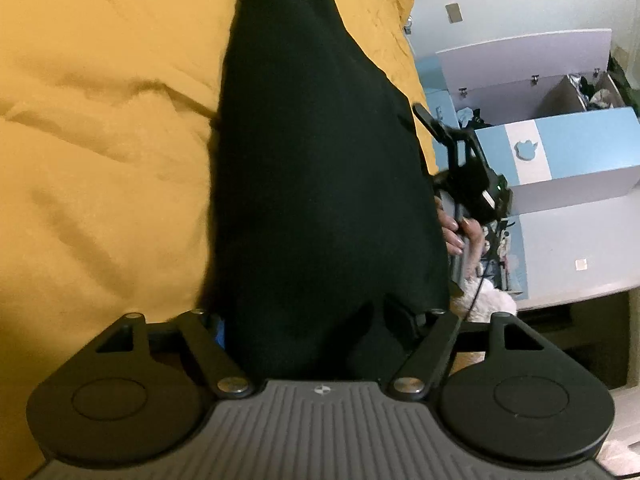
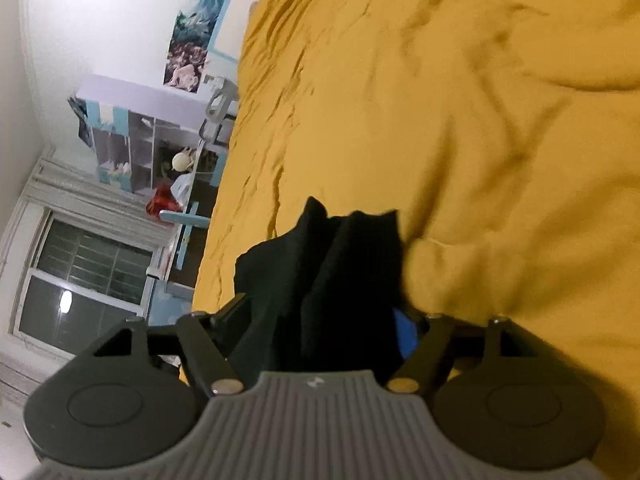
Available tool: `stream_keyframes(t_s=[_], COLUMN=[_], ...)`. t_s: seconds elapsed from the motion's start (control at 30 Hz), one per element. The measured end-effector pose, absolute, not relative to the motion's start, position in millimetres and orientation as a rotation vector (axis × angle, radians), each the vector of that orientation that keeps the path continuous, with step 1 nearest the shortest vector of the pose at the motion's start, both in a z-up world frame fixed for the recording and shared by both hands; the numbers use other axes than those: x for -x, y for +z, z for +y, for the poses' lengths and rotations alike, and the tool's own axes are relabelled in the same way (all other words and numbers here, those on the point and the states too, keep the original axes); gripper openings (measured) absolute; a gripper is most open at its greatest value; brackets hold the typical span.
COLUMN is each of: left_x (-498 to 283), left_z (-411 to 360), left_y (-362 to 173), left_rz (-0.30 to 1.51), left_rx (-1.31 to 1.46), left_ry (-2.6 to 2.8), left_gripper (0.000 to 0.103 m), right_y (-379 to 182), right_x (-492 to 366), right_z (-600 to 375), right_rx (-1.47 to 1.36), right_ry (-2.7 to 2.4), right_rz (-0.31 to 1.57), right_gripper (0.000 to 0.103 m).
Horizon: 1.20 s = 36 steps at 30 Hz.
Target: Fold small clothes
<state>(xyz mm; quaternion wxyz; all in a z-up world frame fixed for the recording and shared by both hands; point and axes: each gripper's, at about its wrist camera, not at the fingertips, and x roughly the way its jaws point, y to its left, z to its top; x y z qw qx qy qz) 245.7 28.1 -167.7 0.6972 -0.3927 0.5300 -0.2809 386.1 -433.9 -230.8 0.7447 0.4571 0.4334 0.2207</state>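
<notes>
A black garment [image 1: 320, 160] lies on the yellow bed cover [image 1: 100, 140], running toward twelve o'clock from the left gripper [image 1: 320, 320]. Both it and the right gripper [image 2: 320, 320] stand spread wide, cloth between their fingers, unpinched.

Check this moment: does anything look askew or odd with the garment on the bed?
The black garment looks bunched and creased between the right gripper jaws rather than flat on the yellow bedspread. Nothing looks damaged or spilled.
</notes>
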Motion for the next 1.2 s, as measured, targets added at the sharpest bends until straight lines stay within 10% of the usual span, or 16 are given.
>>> stream_keyframes(t_s=[0.27, 0.7, 1.2], left_x=[-244, -241, -229], left_z=[22, 24, 49], left_y=[-169, -157, -90], left_rz=[1.18, 1.16, 0.906], left_rx=[0.893, 0.888, 0.908], left_ry=[-0.614, -0.584, -0.728], left_gripper=[0.084, 0.03, 0.024], right_y=[-240, -209, -45], right_x=[-404, -397, -393], right_z=[-412, -393, -276], right_rx=[-0.968, -0.869, -0.63], right_ry=[0.477, 0.311, 0.416], right_rz=[0.957, 0.941, 0.811], right_gripper=[0.067, 0.03, 0.027])
